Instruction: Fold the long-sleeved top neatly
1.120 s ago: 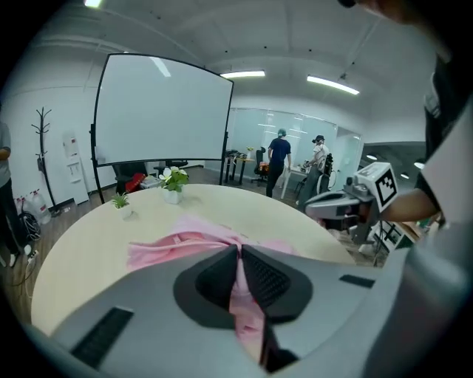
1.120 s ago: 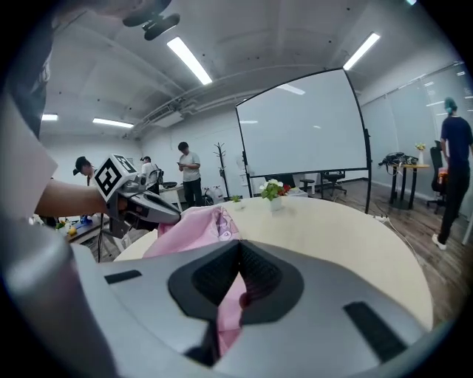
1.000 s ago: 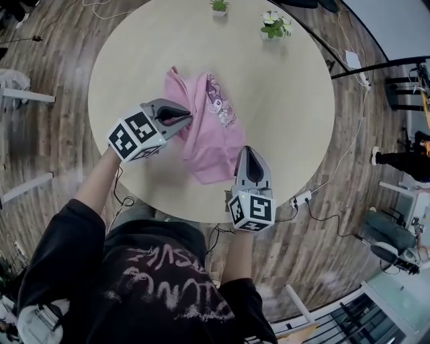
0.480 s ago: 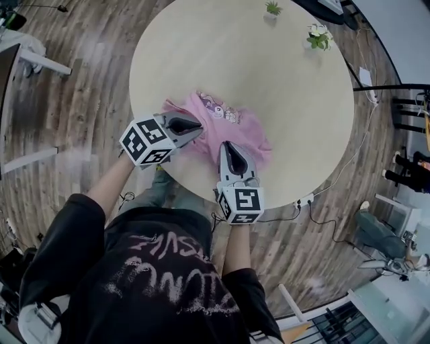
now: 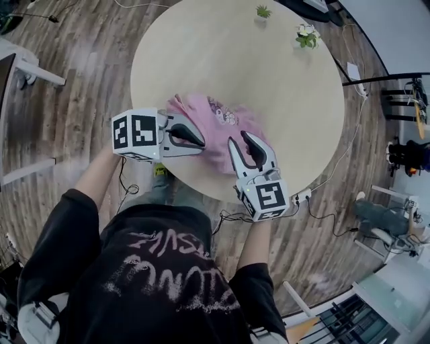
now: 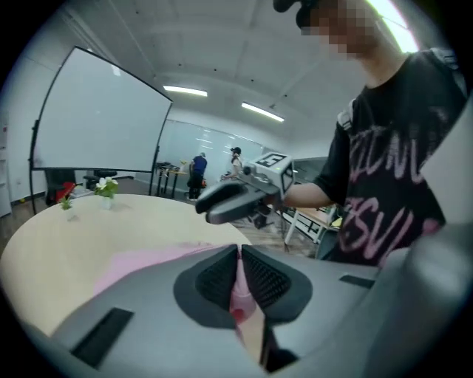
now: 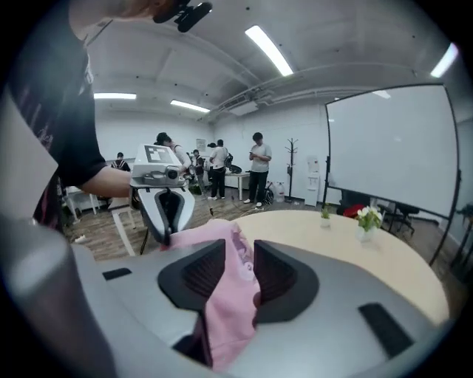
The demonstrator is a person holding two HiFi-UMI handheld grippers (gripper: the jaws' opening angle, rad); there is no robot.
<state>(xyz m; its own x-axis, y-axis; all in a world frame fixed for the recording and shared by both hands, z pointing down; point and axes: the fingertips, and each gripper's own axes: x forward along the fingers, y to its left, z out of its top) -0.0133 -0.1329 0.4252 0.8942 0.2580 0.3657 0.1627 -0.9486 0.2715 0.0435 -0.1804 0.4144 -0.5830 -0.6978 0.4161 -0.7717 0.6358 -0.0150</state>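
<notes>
Pink long-sleeved top (image 5: 225, 124) bunched at the lower desk (image 5: 269, 67) edge, left hand-held gripper (image 5: 198, 139) pinching it tightly, right hand-held gripper (image 5: 240, 140) just opening its jaws around loose fabric.

Open office with a brown wood-plank floor (image 5: 80, 80)
A round pale wooden table (image 5: 235, 60) bears a small green potted plant (image 5: 263, 11) and a white-flowered pot (image 5: 307, 35) near its far edge; a large white screen (image 7: 392, 148) stands beyond, under long ceiling strip lights (image 7: 270, 50).

Crumpled pink top (image 5: 223, 129) at table (image 5: 235, 54) edge
</notes>
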